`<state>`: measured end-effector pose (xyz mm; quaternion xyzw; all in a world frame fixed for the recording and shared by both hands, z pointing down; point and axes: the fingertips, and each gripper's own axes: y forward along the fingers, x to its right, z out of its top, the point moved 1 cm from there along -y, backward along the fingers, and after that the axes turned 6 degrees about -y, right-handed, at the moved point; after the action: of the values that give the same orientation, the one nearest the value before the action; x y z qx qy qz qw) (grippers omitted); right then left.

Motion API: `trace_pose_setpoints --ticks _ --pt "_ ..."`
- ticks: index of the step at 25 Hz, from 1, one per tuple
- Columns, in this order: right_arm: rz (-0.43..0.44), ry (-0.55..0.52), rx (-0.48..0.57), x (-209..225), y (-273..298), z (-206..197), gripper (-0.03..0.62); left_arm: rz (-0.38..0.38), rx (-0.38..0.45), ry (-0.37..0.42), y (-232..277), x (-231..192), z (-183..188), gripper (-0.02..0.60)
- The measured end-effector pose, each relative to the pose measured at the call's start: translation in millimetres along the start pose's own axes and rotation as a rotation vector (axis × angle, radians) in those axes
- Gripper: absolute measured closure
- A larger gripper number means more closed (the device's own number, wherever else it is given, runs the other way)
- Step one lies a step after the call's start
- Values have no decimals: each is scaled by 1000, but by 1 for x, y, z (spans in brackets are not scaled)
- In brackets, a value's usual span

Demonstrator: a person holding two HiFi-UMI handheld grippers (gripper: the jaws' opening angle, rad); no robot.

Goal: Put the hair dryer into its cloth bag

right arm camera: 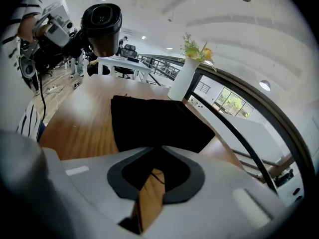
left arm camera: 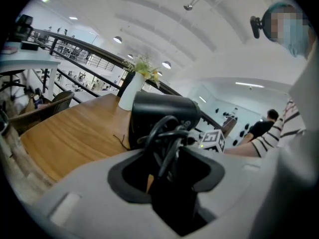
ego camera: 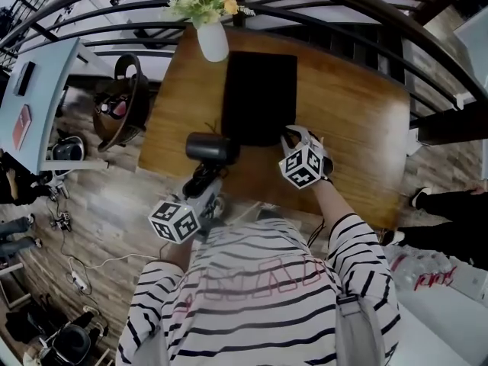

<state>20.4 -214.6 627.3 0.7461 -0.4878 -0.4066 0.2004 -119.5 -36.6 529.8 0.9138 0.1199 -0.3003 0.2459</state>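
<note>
While the one hair dryer (ego camera: 212,148) is being held over the desk's (ego camera: 351,128) near left edge, clamped in the left gripper's (ego camera: 202,180) jaws, the right gripper's (ego camera: 293,137) jaws are pinching the single cloth bag's (ego camera: 259,94) near edge.

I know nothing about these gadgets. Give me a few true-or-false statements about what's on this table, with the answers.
1. The hair dryer is already inside the bag. False: the left gripper holds it by the handle, outside the bag.
2. The bag lies flat on the wooden table. True.
3. The vase has tipped over. False: it stands upright with flowers in it.
4. The right gripper is at the bag's near corner. True.
</note>
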Motion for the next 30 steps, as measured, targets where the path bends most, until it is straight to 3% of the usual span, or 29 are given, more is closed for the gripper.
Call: trace_pose_setpoints --ticks 4,9,17,30 --pt "58 41 20 -4 1 1 577 -3 -39 10 7 -5 -8 400" --pt "167 256 66 -11 -9 10 579 -17 -87 23 14 -9 -18 400" --pt "231 560 157 -8 -26 36 580 -58 -175 51 23 -15 -37 400" --pt "196 690 184 -19 -43 53 580 -135 -365 106 46 -21 -83 400"
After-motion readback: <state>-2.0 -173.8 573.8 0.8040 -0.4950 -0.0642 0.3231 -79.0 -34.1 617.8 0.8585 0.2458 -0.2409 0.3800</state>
